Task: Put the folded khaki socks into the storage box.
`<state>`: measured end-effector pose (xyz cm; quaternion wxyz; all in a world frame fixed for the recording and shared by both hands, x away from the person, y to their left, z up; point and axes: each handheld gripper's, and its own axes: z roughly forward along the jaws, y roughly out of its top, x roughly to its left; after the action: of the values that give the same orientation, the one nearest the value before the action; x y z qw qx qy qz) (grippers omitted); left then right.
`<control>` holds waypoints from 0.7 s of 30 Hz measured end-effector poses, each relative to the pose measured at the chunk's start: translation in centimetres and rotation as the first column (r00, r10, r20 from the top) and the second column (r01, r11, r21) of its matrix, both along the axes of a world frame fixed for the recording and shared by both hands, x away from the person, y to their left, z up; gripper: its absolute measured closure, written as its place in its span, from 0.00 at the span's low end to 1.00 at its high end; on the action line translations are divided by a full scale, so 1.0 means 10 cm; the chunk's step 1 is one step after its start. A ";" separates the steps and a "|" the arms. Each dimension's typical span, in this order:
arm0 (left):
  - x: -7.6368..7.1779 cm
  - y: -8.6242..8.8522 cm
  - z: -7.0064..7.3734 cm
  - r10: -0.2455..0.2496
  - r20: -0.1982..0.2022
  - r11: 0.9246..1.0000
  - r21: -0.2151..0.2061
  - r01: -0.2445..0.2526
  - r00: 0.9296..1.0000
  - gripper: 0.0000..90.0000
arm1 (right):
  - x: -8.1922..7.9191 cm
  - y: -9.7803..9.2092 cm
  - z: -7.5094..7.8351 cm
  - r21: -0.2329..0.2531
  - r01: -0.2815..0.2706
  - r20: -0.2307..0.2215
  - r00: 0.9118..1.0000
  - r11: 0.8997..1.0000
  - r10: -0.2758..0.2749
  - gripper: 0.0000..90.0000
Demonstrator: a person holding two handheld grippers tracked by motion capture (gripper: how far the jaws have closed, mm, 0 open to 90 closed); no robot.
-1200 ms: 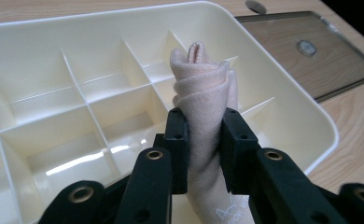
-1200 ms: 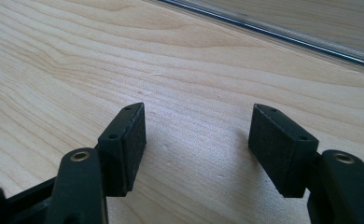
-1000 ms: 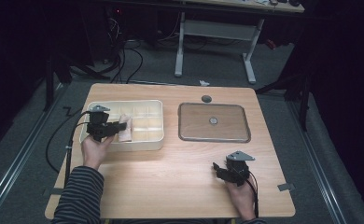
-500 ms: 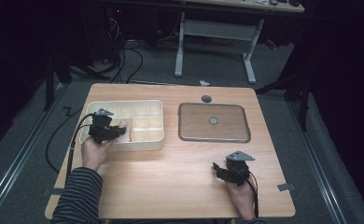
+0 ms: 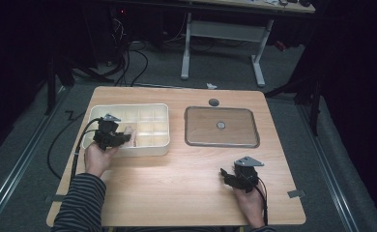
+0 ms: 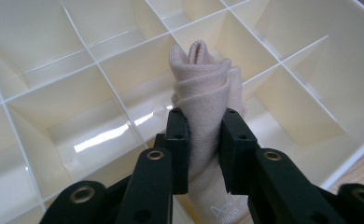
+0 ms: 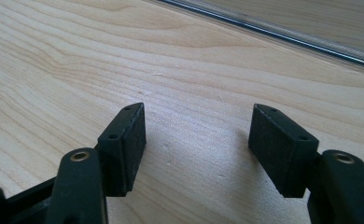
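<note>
L gripper is clamped on a rolled beige cloth, long axis running away along the jaws, tip over a cell near the front wall of the cream divider box at the table's left side. R gripper is spread wide, w/ bare wood around it near the front edge.
</note>
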<state>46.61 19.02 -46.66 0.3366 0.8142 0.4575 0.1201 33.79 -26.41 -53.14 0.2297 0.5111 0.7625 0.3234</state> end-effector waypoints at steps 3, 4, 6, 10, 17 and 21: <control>-0.01 -0.01 0.00 0.000 -0.002 1.000 0.009 0.000 1.000 0.84 | 0.00 0.00 0.00 0.000 0.000 0.001 1.000 1.000 0.000 0.41; -0.01 -0.01 -0.01 -0.003 -0.003 1.000 0.013 0.003 1.000 0.84 | 0.00 0.00 0.00 0.000 0.000 0.000 1.000 1.000 0.000 0.41; -0.01 -0.02 -0.01 -0.006 -0.008 1.000 0.018 0.006 1.000 0.84 | 0.00 0.00 0.00 0.000 0.000 -0.001 1.000 1.000 0.000 0.41; -0.01 -0.02 -0.02 -0.012 -0.018 1.000 0.022 0.012 1.000 0.85 | 0.00 0.00 0.00 0.001 0.001 0.000 1.000 1.000 -0.001 0.41; -0.03 -0.05 -0.05 -0.024 -0.035 0.999 0.040 0.026 0.999 0.85 | 0.00 0.00 0.00 0.001 0.001 -0.001 1.000 1.000 -0.001 0.41; -0.03 -0.06 -0.05 -0.028 -0.052 0.998 0.052 0.031 0.998 0.85 | 0.00 0.00 0.00 0.001 0.001 -0.001 1.000 1.000 -0.001 0.41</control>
<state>46.35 18.41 -47.18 0.3049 0.8323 0.4507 0.1060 33.78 -26.40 -53.15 0.2292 0.5116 0.7622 0.3237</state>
